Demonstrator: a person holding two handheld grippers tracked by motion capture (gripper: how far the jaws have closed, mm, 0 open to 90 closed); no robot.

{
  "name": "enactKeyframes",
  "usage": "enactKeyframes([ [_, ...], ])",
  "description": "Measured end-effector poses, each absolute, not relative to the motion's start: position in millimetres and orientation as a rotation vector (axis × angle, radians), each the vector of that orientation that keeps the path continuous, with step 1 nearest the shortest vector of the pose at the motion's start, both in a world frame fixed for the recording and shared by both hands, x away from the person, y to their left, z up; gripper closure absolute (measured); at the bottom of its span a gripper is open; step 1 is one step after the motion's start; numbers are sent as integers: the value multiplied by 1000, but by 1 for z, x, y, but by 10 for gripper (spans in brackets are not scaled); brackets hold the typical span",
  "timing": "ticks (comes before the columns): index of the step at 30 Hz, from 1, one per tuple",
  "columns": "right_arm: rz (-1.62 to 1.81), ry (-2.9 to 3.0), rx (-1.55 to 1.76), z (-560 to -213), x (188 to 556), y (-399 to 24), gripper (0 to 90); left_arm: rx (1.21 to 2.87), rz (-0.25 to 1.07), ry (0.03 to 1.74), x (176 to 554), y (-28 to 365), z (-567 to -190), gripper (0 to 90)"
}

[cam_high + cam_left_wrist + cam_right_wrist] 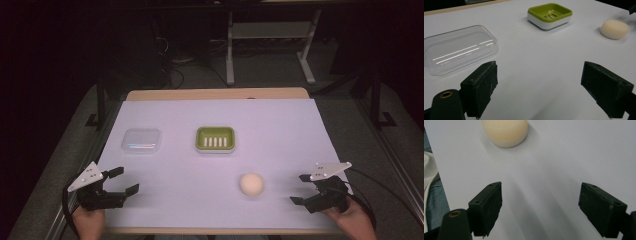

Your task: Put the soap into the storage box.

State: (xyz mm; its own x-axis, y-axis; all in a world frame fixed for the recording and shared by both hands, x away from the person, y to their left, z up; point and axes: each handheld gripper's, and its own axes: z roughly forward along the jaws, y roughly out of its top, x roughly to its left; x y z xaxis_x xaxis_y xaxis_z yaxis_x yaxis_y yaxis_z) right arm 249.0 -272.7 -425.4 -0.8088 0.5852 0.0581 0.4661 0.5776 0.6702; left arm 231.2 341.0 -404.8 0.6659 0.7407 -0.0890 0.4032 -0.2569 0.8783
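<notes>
A round cream soap bar [251, 184] lies on the white table sheet [220, 165] at the front right, and again in the left gripper view [614, 29] and the right gripper view [505, 131]. A green soap dish [215, 138] on a white base sits mid-table, also far ahead of the left gripper [549, 15]. Its clear plastic lid [142, 140] rests to the left, close before the left gripper [459, 51]. My left gripper [120, 181] is open at the front left, nothing between its jaws. My right gripper [300, 189] is open at the front right, a short way right of the soap.
The table's wooden far edge [217, 94] and dark floor with metal stand legs [230, 55] lie beyond. In the right gripper view, the person's clothing [431, 182] shows past the sheet's near edge.
</notes>
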Motion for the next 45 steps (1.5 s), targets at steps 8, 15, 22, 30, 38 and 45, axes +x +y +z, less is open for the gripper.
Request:
enactKeyframes([
  [8,1041,2645,851,-418,253,-266,178,1893,430,899,230,341,-405,133],
  [15,1018,2698,812,-415,263,-251,177,1883,429,908,229,341,-405,132],
  [22,1015,2732,749,-408,275,-231,167,1878,432,912,229,343,-405,133],
  [30,1005,2785,744,-406,283,-216,166,1876,438,914,230,344,-404,132],
  [38,944,2817,656,-402,290,-199,165,1875,442,916,230,346,-404,132],
  [45,931,2846,631,-400,293,-189,160,1873,442,917,230,345,-404,133],
])
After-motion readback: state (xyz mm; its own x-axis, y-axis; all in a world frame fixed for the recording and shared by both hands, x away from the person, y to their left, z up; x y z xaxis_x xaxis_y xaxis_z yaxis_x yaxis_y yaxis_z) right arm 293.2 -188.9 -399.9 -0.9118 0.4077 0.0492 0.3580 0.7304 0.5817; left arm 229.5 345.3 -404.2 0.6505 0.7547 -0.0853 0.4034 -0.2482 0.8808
